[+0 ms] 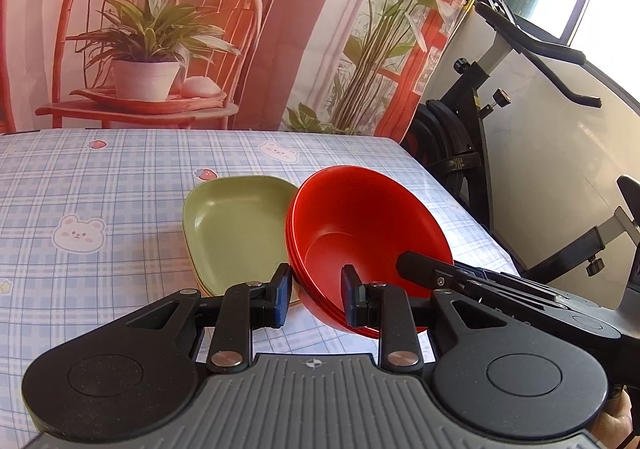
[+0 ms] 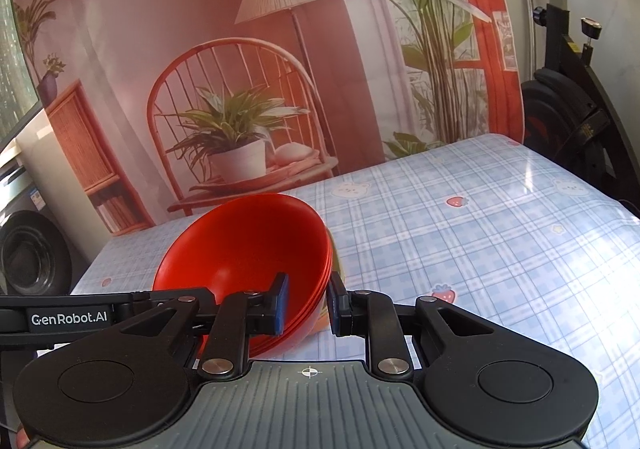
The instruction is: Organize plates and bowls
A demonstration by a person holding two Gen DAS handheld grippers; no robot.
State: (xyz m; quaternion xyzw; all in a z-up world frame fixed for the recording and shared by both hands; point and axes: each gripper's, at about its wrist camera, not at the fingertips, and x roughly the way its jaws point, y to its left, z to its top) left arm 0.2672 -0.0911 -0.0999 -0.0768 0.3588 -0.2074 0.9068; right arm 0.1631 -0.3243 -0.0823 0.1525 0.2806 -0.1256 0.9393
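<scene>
I had both claws on the stack of red bowls, one from each side. The left claw straddled the near rim, one pad outside the wall and one inside, set narrow; whether the pads actually pressed the rim I could not tell. The right claw sat the same way on the opposite rim, narrow, with the wall between its pads and apparently pinched. The stack was tilted, its mouth leaning toward the green plates lying flat on the counter just beside it, and it looked lifted at least partly off the checked cloth.

To carry this step well, I judged that both claws should bite the rims of all the nested bowls together, not only the top one, or the lower bowls could slip out. I would level the stack before moving it, keep both wrists moving at one pace, and clear the plates' edge so nothing dragged.
</scene>
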